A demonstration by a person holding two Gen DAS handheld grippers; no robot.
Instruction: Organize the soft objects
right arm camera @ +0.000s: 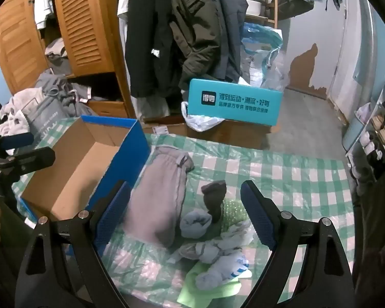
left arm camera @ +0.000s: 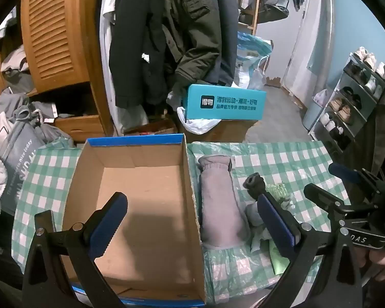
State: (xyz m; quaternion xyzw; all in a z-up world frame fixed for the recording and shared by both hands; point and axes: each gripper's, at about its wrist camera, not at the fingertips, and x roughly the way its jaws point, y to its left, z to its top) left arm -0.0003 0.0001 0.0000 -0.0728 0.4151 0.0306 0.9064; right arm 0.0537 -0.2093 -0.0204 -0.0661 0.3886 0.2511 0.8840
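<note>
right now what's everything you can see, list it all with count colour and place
box: 1, blue outside, brown inside, empty, on cloth's left
cloth: 1, green-white check, under everything
long sock: 1, grey-pink, beside box
dark sock: 1, brown, on the pile
rolled socks: several, grey-blue, pile right of long sock
teal box: 1, behind cloth
coats: several, dark, hanging behind
left gripper: open, over box
right gripper: open, over pile

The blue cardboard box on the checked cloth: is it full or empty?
Empty. The blue cardboard box shows only its bare brown floor; the soft items lie outside it, on the checked cloth.
</note>
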